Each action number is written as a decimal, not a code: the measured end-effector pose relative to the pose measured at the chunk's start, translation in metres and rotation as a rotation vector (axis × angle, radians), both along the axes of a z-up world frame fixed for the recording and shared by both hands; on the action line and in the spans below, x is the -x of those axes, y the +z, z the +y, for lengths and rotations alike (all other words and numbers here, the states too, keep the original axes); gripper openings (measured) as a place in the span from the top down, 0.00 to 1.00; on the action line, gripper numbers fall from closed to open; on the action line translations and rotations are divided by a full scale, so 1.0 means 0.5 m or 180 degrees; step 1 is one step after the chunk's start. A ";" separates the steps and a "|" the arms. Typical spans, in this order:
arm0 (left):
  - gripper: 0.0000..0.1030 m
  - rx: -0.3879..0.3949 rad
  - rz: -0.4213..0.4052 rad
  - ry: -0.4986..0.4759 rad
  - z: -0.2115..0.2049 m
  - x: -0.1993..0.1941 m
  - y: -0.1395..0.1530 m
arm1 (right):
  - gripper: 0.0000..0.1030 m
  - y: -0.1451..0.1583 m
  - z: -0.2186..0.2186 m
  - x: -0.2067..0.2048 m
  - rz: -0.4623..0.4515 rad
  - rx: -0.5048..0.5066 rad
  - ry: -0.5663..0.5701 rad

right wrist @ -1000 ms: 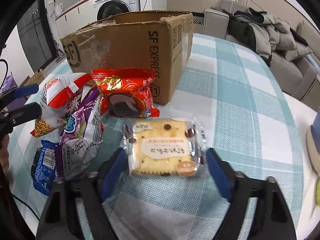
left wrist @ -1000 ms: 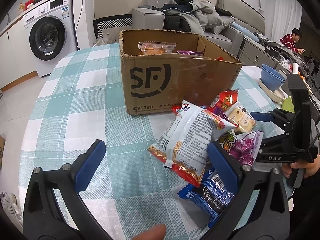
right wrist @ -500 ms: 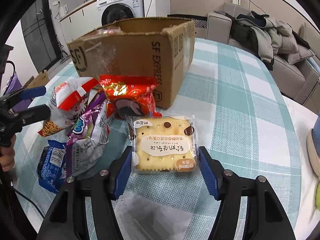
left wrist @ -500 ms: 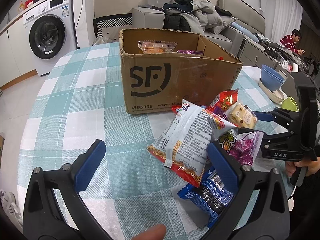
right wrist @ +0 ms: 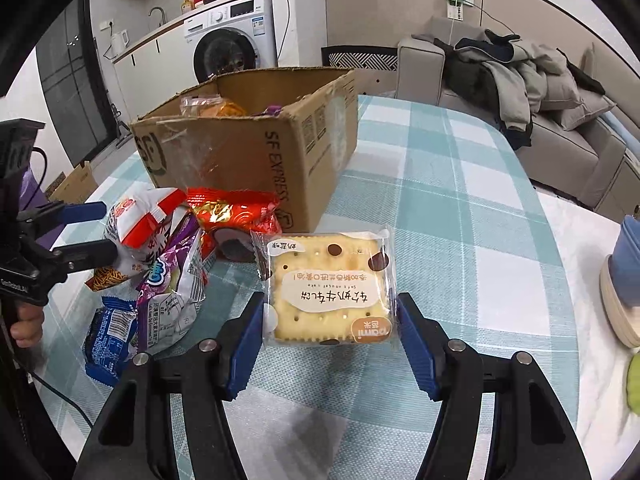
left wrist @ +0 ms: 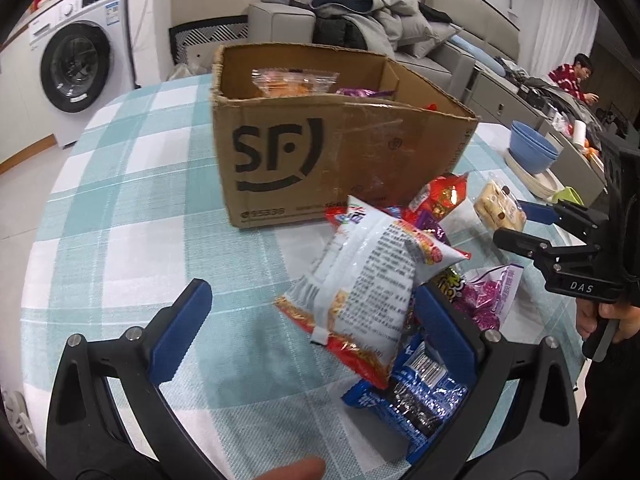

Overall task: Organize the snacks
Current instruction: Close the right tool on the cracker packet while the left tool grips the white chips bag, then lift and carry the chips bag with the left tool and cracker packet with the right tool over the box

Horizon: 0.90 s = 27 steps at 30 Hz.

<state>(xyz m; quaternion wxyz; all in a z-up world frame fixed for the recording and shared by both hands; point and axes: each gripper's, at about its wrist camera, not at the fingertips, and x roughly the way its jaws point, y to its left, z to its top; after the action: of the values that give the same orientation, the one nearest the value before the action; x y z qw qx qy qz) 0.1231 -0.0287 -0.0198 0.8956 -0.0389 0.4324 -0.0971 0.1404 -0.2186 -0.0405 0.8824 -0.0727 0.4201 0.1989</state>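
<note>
Your right gripper [right wrist: 330, 336] has its jaws clamped on the cracker pack [right wrist: 329, 286], one blue pad pressed against each side edge of the wrapper. The pack sits square between them, held just above the checked tabletop [right wrist: 472, 208], label facing up. In the left wrist view it shows up to the right of the snack pile, near the corner of the cardboard box [left wrist: 320, 160].

Your left gripper [left wrist: 310, 326] has its jaws wide apart with nothing in them. It hangs over the near edge of the pile, and its right pad sits just beside the white noodle bag [left wrist: 372, 280], not pressing on it.

The rest of the pile lies just in front of the box: a red packet [right wrist: 236, 216], a purple bag [right wrist: 172, 280] and a blue wrapper [right wrist: 110, 336] at the bottom. The box is open on top, with an orange-filled clear packet [left wrist: 294, 82] already inside.
</note>
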 end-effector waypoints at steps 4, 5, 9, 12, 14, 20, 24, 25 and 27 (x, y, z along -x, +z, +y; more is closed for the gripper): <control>0.03 -0.0037 0.0065 -0.0159 -0.021 -0.023 -0.007 | 0.37 0.006 -0.006 0.004 -0.0009 -0.0001 -0.0021; 0.03 -0.0044 0.0079 -0.0194 -0.027 -0.028 -0.008 | 0.37 0.006 -0.006 0.005 -0.0014 0.0005 -0.0026; 0.13 -0.0087 0.0156 -0.0365 -0.047 -0.042 -0.016 | 0.37 0.002 -0.005 -0.002 -0.0002 0.0008 -0.0023; 0.27 -0.0051 0.0185 -0.0439 -0.050 -0.043 -0.023 | 0.37 -0.001 0.001 -0.003 0.0003 0.0014 0.0001; 0.30 -0.0025 0.0158 -0.0411 -0.048 -0.040 -0.023 | 0.37 -0.003 0.007 -0.004 0.0008 0.0013 0.0021; 0.53 -0.0050 0.0102 -0.0408 -0.051 -0.031 -0.018 | 0.37 -0.009 0.023 -0.004 0.0009 0.0023 0.0071; 0.54 -0.0057 0.0061 -0.0395 -0.053 -0.026 -0.019 | 0.37 -0.005 0.025 -0.002 -0.0014 0.0009 0.0083; 0.54 -0.0059 0.0047 -0.0390 -0.053 -0.025 -0.017 | 0.37 -0.003 0.023 -0.002 -0.0020 0.0004 0.0079; 0.54 -0.0049 0.0030 -0.0399 -0.052 -0.019 -0.016 | 0.37 0.000 0.019 -0.002 -0.0033 -0.0004 0.0061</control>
<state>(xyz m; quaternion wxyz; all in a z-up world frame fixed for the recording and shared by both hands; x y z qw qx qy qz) 0.1326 -0.0545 -0.0280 0.8859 -0.0053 0.4390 -0.1495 0.1411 -0.2089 -0.0404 0.8827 -0.0772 0.4147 0.2073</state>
